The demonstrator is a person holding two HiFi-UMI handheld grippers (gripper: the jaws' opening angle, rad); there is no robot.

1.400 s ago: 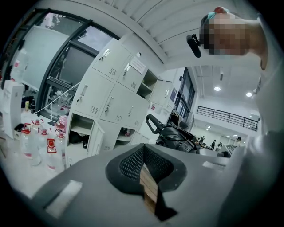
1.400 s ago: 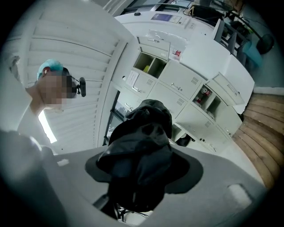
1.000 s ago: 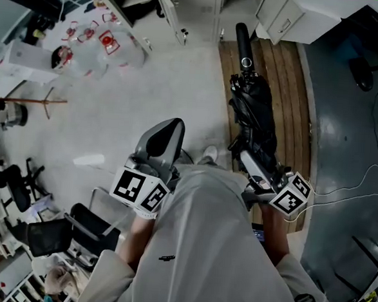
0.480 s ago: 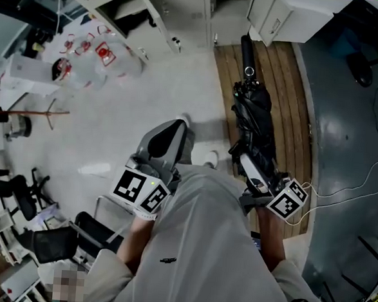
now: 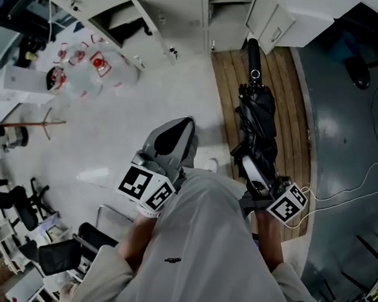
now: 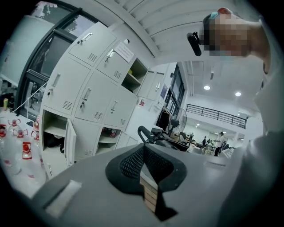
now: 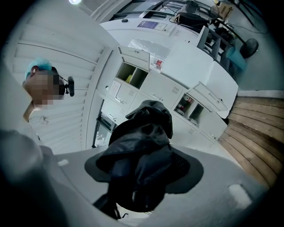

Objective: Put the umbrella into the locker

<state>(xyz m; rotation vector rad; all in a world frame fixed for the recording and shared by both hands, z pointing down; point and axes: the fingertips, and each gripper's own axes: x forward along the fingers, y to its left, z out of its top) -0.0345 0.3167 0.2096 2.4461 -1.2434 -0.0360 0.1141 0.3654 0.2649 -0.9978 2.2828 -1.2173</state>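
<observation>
Pale floor [image 5: 133, 111], wooden planking [image 5: 293, 122]

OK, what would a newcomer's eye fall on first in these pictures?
First, the black folded umbrella, clamped in the right gripper and held out over the strip of wooden floor. Next, the wall of white lockers ahead, several of them with open doors. The left gripper, beside the umbrella, carries nothing.

The pale concrete floor [image 5: 133, 111] runs up to a bank of white metal lockers [image 5: 186, 11] standing along its far edge, some with doors open. A strip of wooden planking [image 5: 294, 122] is laid beside it, then darker grey flooring [image 5: 344, 145] with a white cable [image 5: 361, 185] trailing over it. Clear red-labelled bottles [image 5: 85, 69] stand in a cluster at the left, a white scrap [image 5: 94, 175] lies nearer, and black office chairs [image 5: 11, 199] stand lower left
</observation>
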